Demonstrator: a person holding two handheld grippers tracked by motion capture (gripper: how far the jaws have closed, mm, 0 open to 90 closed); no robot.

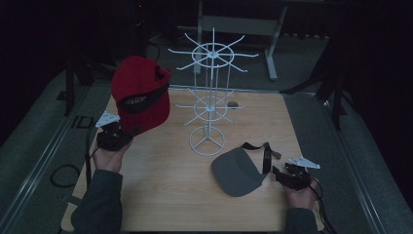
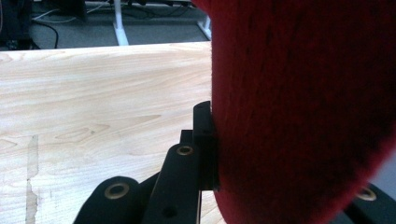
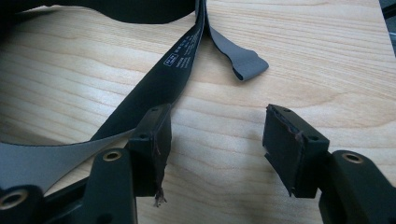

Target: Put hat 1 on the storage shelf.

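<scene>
A red cap [image 1: 141, 92] is held up above the left part of the wooden table [image 1: 165, 195] by the left gripper [image 1: 115, 135], which is gripped in the person's left hand [image 1: 108, 157]. In the left gripper view the red fabric [image 2: 303, 112] is seen pressed against the inner face of one black jaw, and the other jaw is hidden behind the cloth, so the jaws are taken to be clamped on the cap's lower edge. A black band is seen across the cap's opening in the high view.

A white wire display stand [image 1: 210, 92], with two tiers of radiating hooks and a ring base, is seen upright near the middle of the table, just right of the cap.

A grey visor [image 1: 237, 171] is laid flat on the table, right of the stand's base, with its black strap [image 1: 266, 155] trailing toward the right gripper [image 1: 290, 176]. In the right gripper view the jaws are held wide apart just above the wood, the strap [image 3: 154, 88] is seen lying by the left jaw, and nothing is gripped between them. A grey strap end [image 3: 243, 63] is laid on the table beyond them.
</scene>
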